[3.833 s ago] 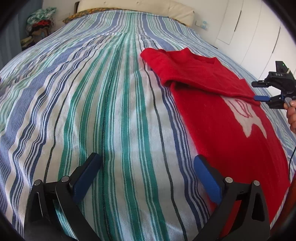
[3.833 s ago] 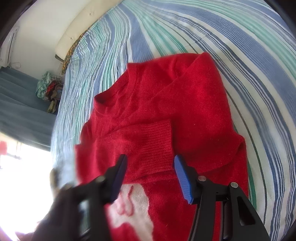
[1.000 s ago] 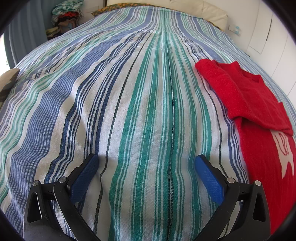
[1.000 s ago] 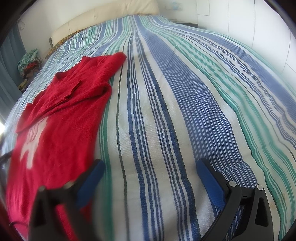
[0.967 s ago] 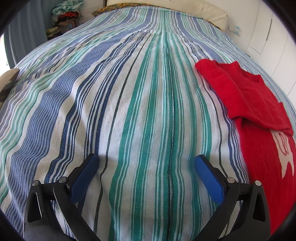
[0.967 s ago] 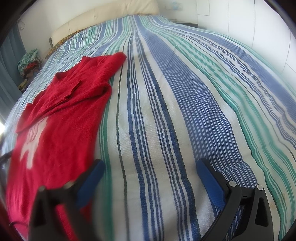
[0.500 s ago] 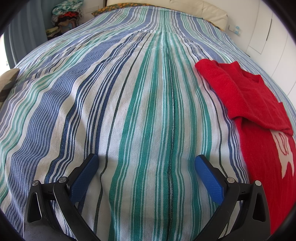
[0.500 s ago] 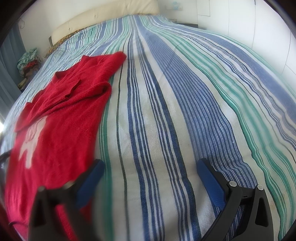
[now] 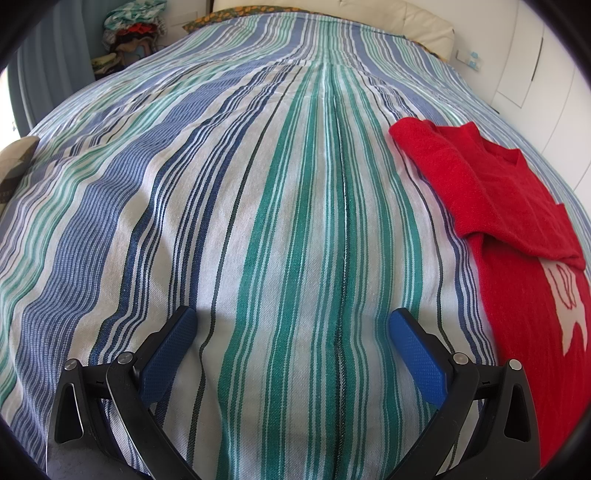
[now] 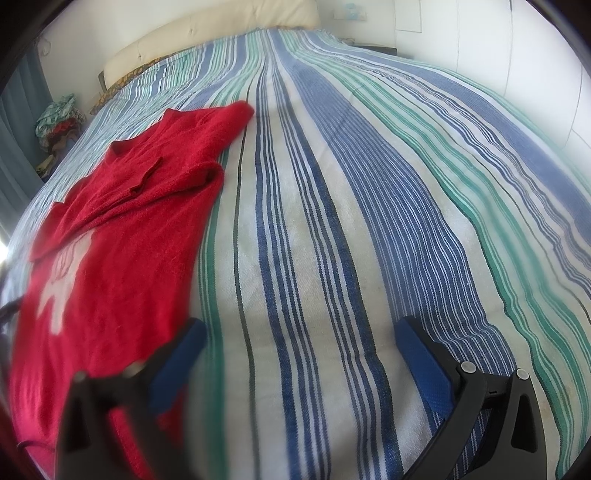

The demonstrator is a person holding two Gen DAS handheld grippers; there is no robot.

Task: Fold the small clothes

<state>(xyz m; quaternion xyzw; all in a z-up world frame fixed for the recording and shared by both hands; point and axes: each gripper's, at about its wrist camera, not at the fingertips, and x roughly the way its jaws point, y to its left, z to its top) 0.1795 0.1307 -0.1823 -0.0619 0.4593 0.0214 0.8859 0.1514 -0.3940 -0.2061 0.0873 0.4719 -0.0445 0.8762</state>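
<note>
- The red sweater lies flat on the striped bedspread, between the two grippers: at the right edge of the left wrist view and on the left side of the right wrist view.
- Both sleeves are folded in across the chest, one cuff lying over the top of the white motif on the front.
- The left gripper is released, its blue-padded fingers spread wide over bare bedspread, nothing between them; the sweater's edge lies just beside its right finger.
- The right gripper is also released and empty, fingers wide apart; its left finger, blurred, sits over the sweater's lower hem area, and I cannot tell whether it touches the knit.
- A cream headboard closes the far end of the bed.
- A heap of mixed clothes sits beyond the bed's far left corner; what holds it cannot be made out.
</note>
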